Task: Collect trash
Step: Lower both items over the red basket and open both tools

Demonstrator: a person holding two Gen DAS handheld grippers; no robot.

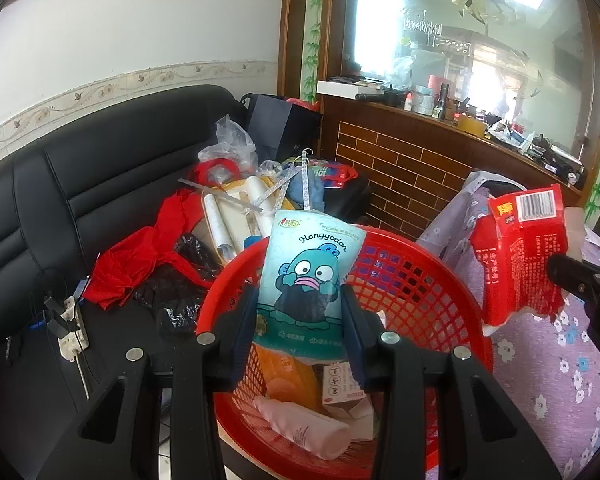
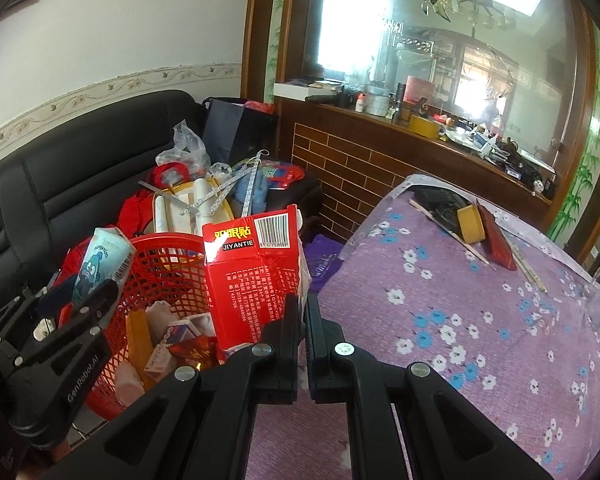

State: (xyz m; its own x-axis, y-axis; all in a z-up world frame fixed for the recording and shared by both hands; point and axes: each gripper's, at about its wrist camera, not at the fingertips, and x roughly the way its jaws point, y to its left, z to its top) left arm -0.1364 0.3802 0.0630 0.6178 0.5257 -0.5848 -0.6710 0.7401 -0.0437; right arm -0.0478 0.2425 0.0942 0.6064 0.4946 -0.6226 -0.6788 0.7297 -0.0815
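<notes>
Left gripper (image 1: 300, 312) jaws clamped on Hangyodon tissue pack (image 1: 310, 268), held upright over red mesh basket (image 1: 432, 280). Right gripper (image 2: 303, 312) jaws together, pinching lower edge of red JIYANTIE box (image 2: 252, 276) at basket's right rim. Left wrist view alone shows basket contents: pink bottle (image 1: 304, 426), small carton (image 1: 340, 384). Right wrist view alone shows purple floral tablecloth (image 2: 480, 320), mostly bare, yellow tape roll (image 2: 471, 224) at far edge. Black sofa (image 1: 80, 184) cluttered, upper left.
</notes>
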